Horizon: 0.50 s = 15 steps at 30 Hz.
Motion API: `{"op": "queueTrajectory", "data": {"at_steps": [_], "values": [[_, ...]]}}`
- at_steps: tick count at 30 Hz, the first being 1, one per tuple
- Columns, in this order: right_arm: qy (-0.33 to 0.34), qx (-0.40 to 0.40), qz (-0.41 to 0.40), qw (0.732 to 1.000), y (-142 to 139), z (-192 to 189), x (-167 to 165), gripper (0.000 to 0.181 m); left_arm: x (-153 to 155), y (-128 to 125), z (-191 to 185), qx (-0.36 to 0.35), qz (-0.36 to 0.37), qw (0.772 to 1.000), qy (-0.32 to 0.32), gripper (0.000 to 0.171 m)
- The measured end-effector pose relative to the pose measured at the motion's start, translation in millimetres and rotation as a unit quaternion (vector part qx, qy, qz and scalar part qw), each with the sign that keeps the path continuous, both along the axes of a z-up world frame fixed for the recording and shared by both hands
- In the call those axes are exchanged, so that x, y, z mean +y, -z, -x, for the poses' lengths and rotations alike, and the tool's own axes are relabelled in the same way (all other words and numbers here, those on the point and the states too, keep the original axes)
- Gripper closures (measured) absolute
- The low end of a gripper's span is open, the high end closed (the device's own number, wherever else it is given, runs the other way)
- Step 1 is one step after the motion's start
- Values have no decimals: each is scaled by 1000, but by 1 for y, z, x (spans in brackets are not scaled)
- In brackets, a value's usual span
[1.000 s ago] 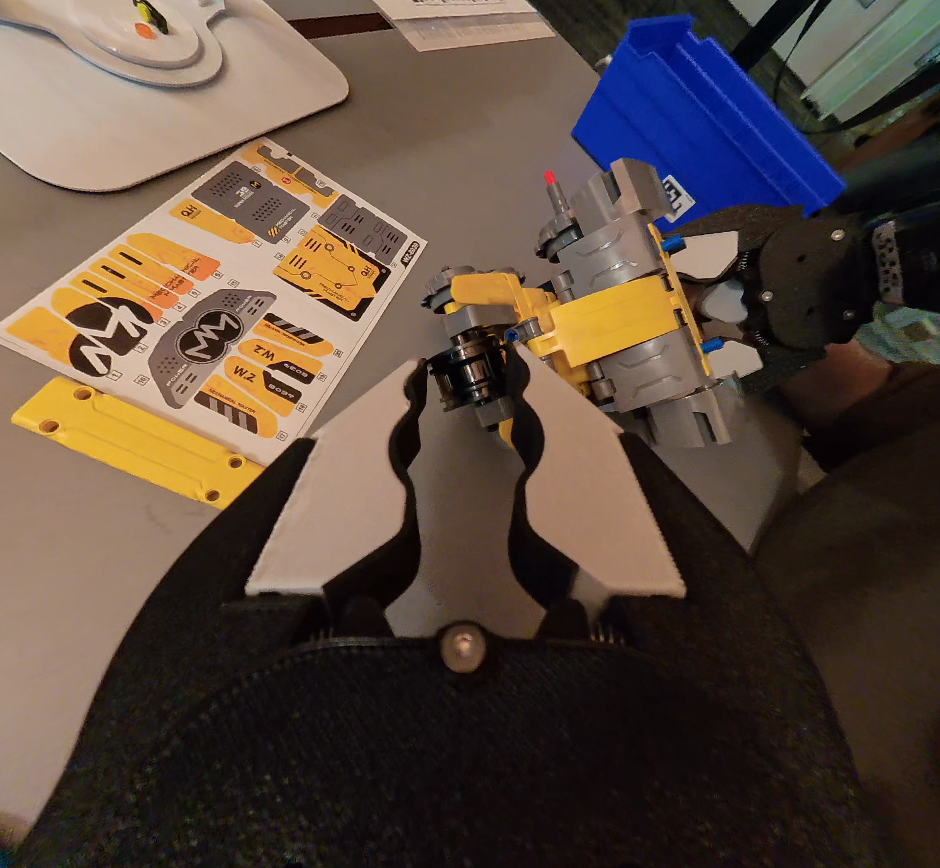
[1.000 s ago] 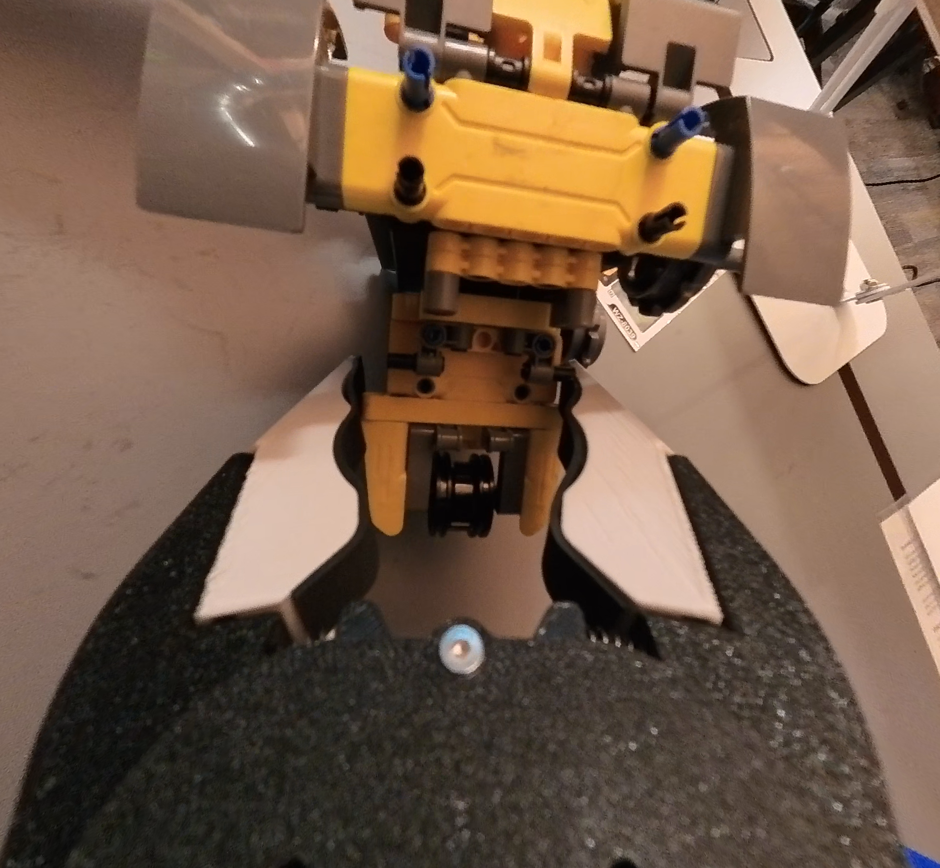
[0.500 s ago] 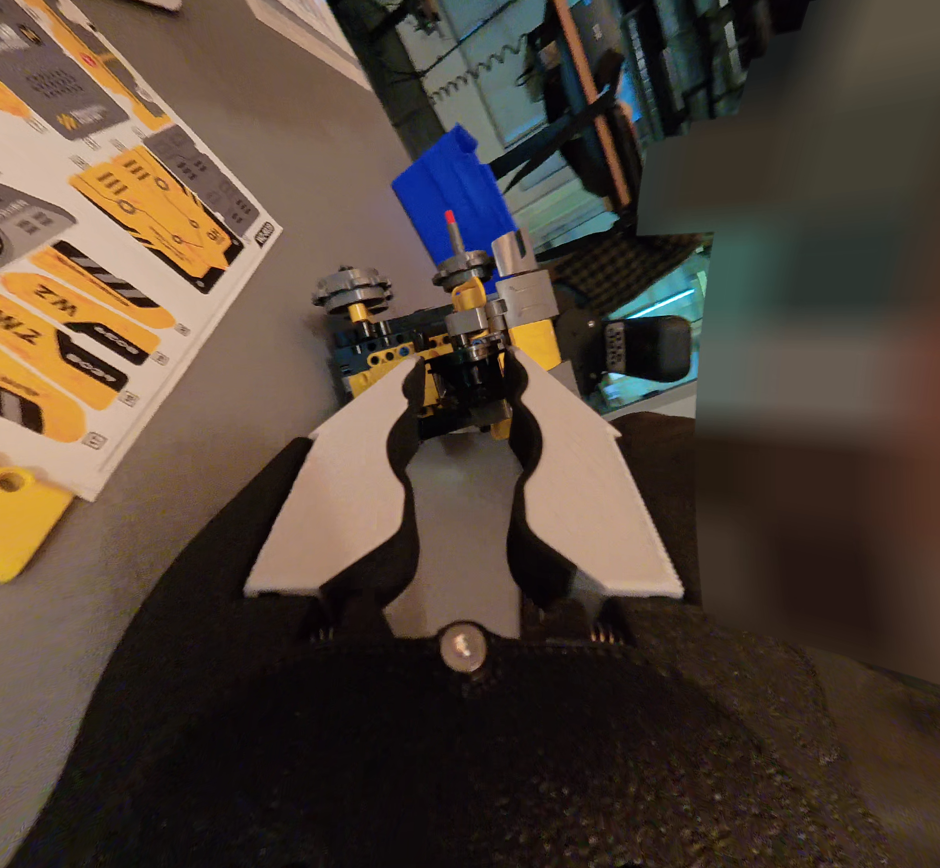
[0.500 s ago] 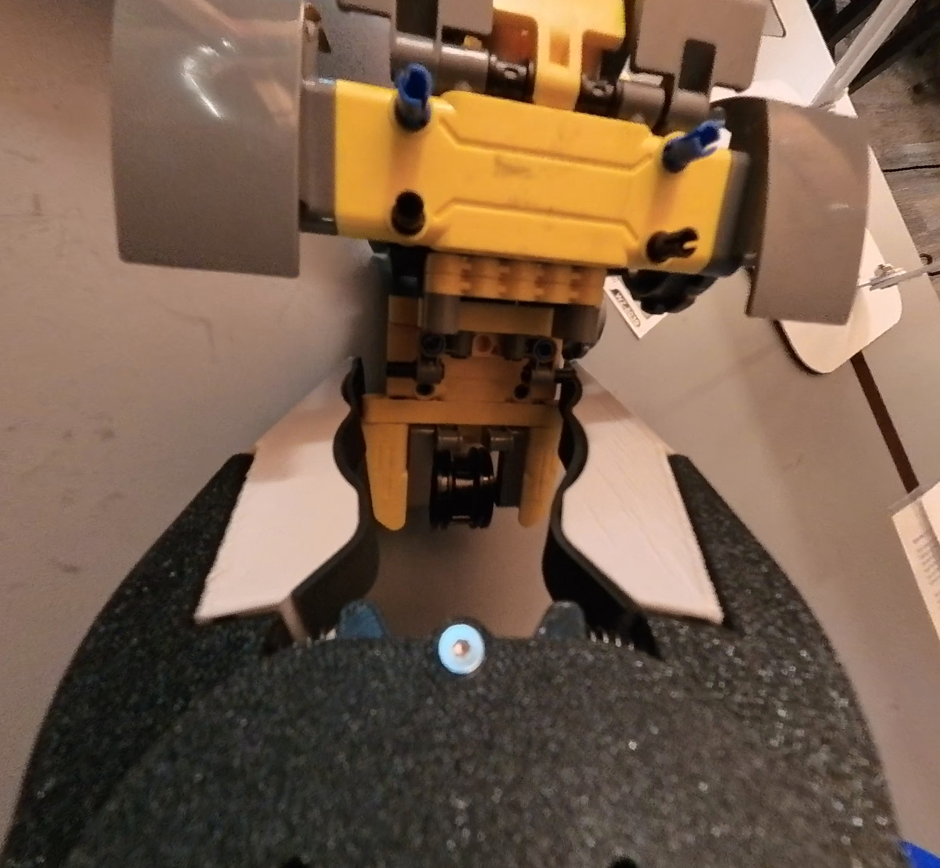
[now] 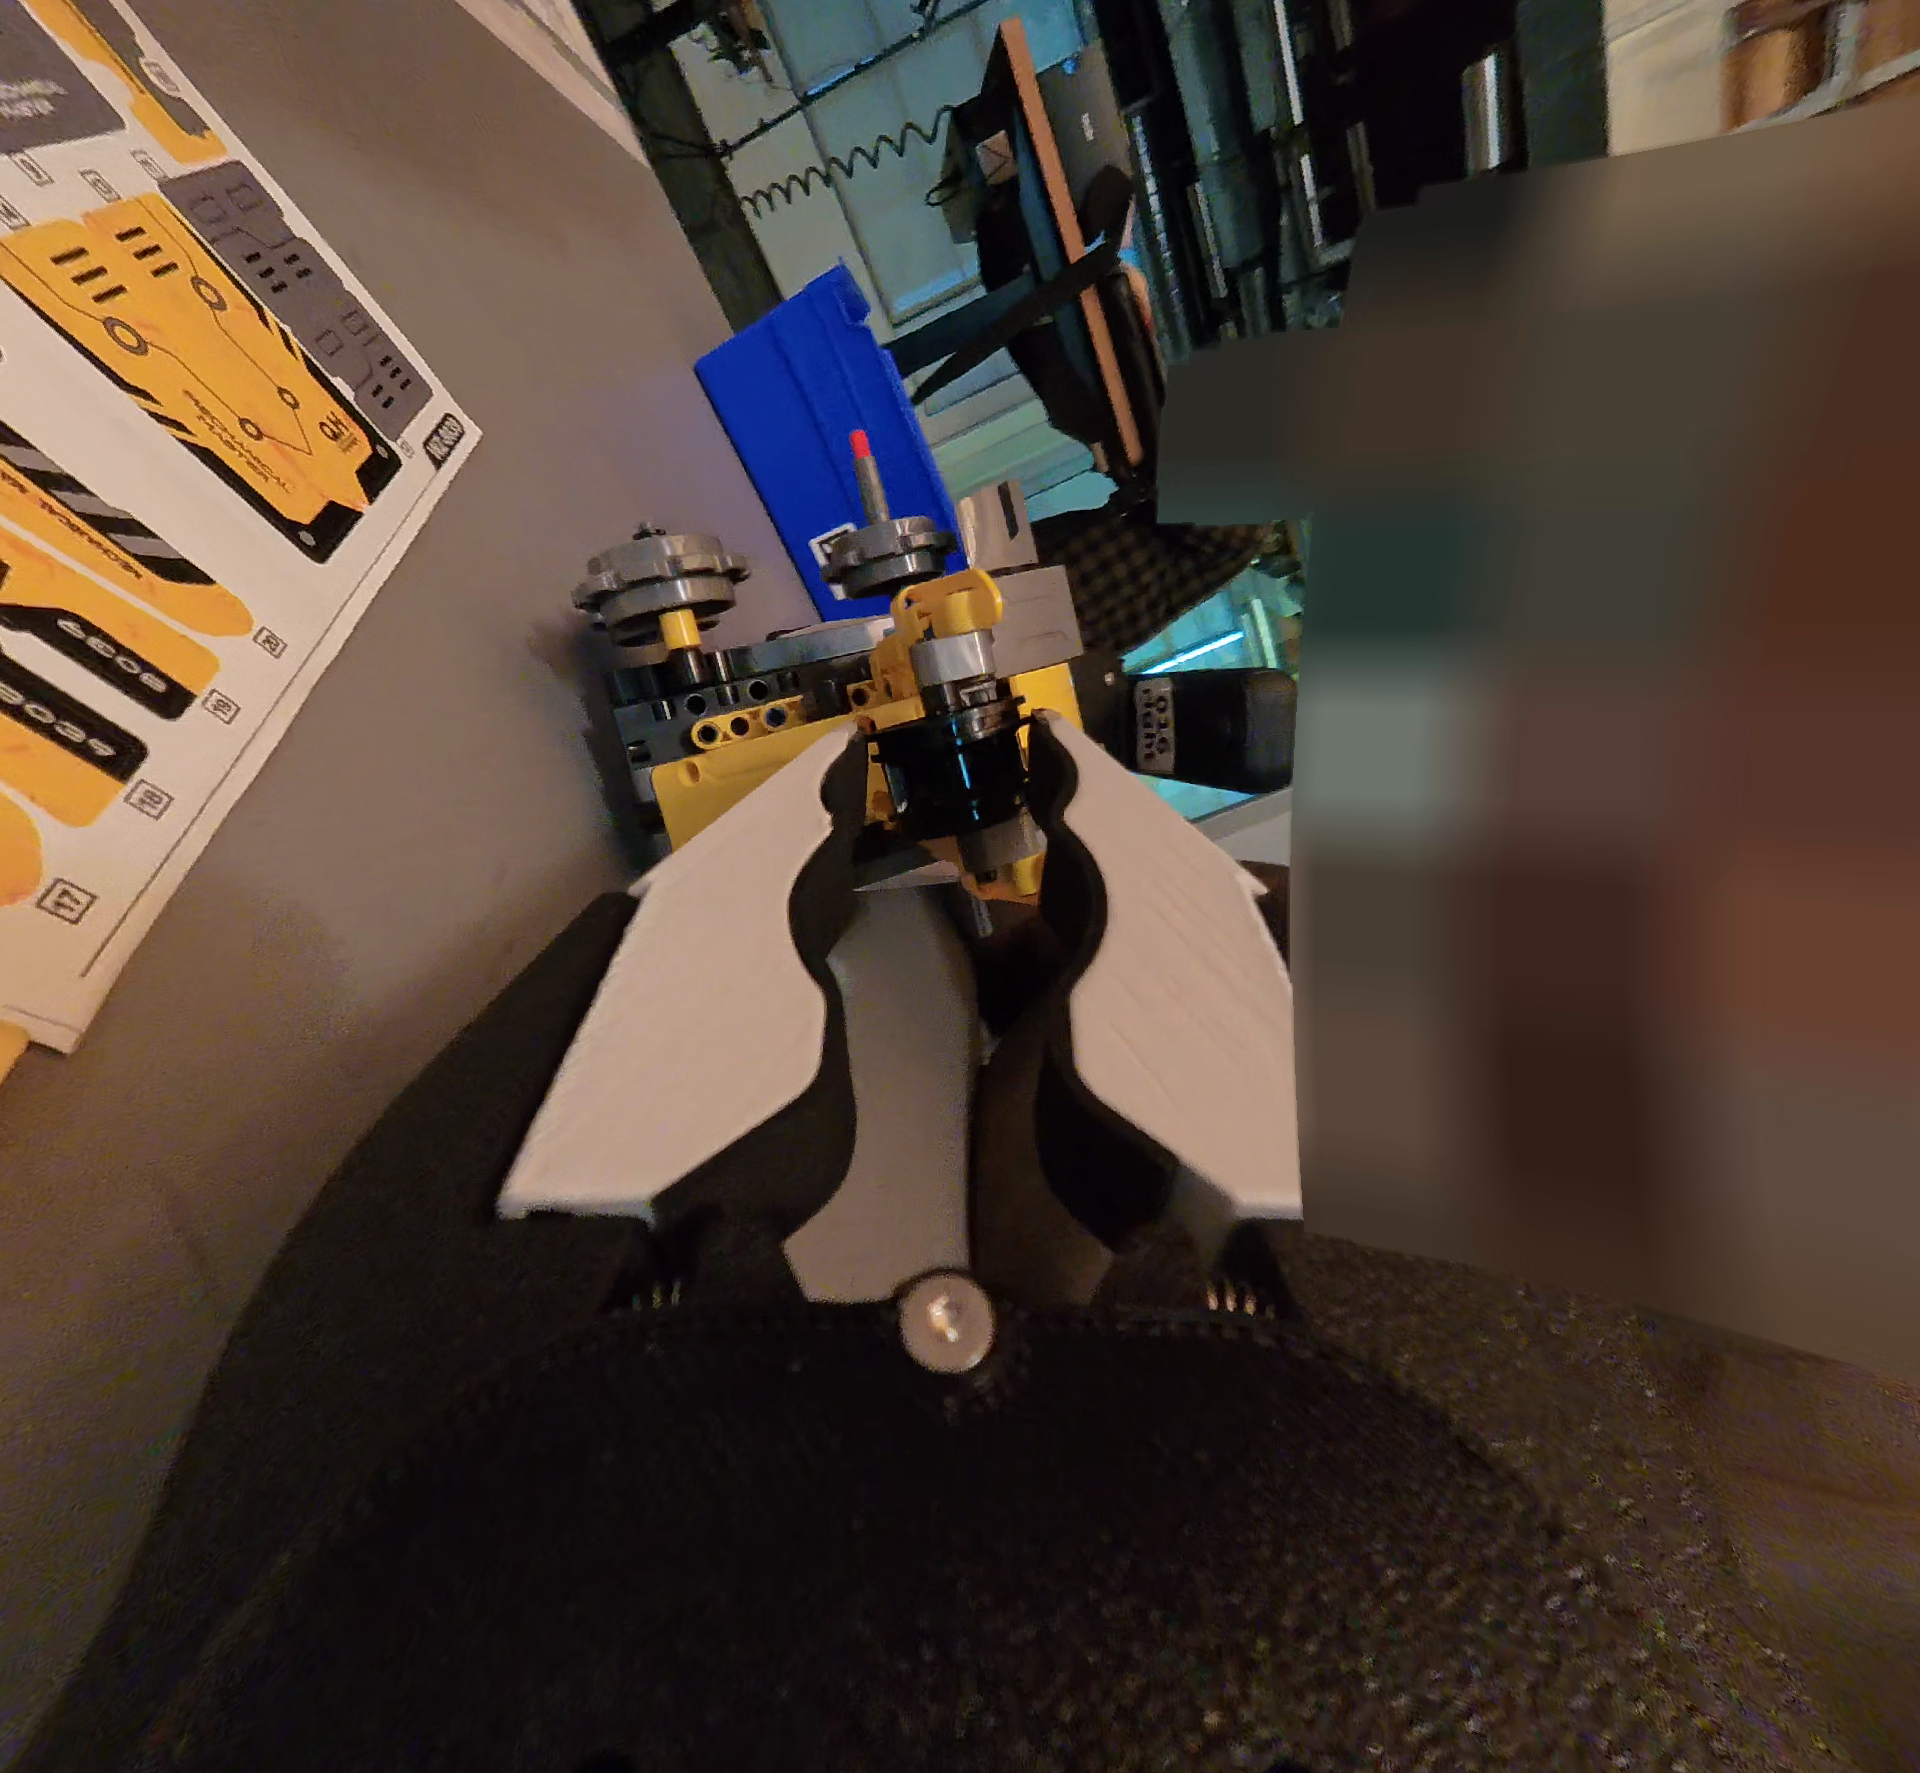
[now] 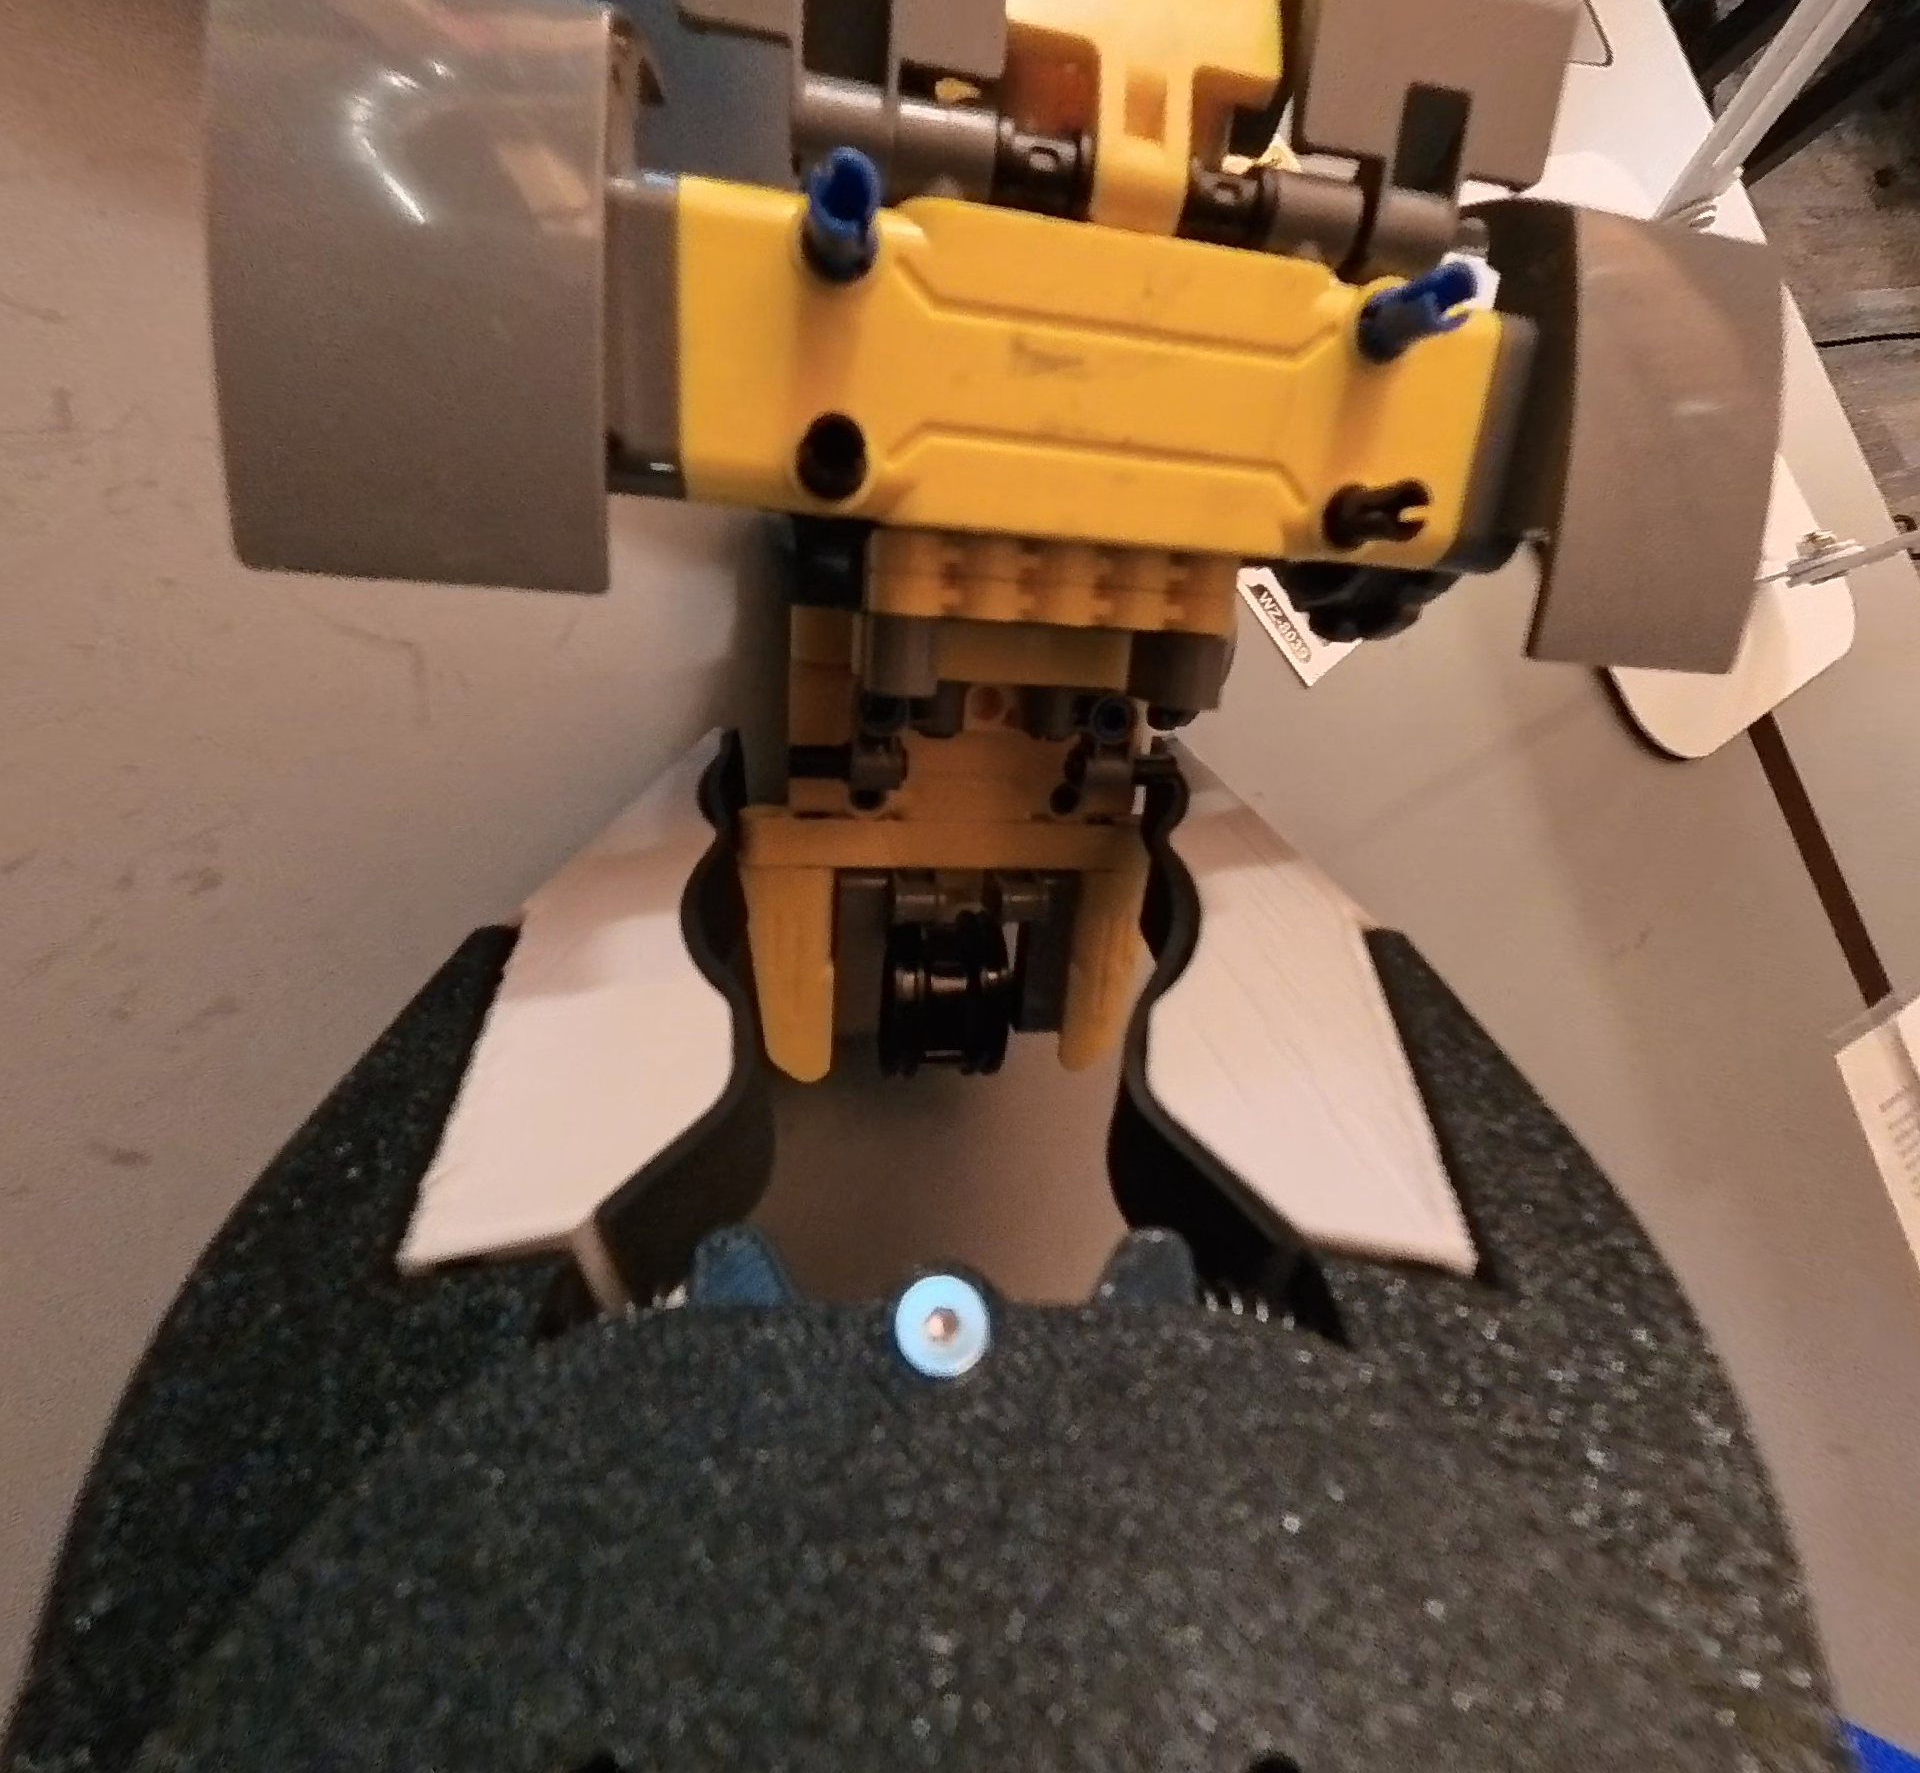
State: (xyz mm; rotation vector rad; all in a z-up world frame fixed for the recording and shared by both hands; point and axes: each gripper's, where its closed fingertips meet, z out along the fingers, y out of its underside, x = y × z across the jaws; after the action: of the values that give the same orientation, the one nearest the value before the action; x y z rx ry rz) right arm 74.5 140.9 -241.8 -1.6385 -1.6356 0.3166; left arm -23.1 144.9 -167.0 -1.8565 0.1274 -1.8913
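A yellow and grey brick-built vehicle model (image 6: pixel 1039 393) is held over the grey table (image 6: pixel 208 788) by both grippers. My right gripper (image 6: pixel 945 788) is shut on the model's narrow yellow end, with a small black wheel (image 6: pixel 940 1006) between its fingers. My left gripper (image 5: pixel 945 747) is shut on a black wheel hub (image 5: pixel 961 773) at the model's other end (image 5: pixel 748 747). Grey gear wheels (image 5: pixel 660 580) and a red-tipped axle (image 5: pixel 862 476) stick up from the model. The right gripper's body (image 5: pixel 1205 721) shows beyond the model in the left wrist view.
A sticker sheet (image 5: pixel 177 476) with yellow and grey decals lies on the table to the left. A blue bin (image 5: pixel 821 414) stands behind the model. A white stand base (image 6: pixel 1714 663) and a paper sheet (image 6: pixel 1881 1131) lie at the right. A blurred patch covers the left wrist view's right side. Tip to tip, the grippers are about 12 cm apart.
The left gripper has rolled and tilted, so its view now looks low across the table toward the room. The model has turned with it. Both grippers have kept their hold.
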Motion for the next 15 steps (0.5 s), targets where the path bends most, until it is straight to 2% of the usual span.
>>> {"op": "queueTrajectory", "data": {"at_steps": [1, 8, 15], "values": [[0, 0, 0, 1000, 0, 0, 0, 105, 0, 0, 0, 14, -8, 1000, -3, 138], [0, 1, -4, 1000, -2, 1, -1, 105, 0, 4, 2, 131, -68, 989, -29, 143], [0, 0, -12, 1000, -5, 3, -3, 105, 1, 8, 6, 239, -116, 963, -53, 142]]}}
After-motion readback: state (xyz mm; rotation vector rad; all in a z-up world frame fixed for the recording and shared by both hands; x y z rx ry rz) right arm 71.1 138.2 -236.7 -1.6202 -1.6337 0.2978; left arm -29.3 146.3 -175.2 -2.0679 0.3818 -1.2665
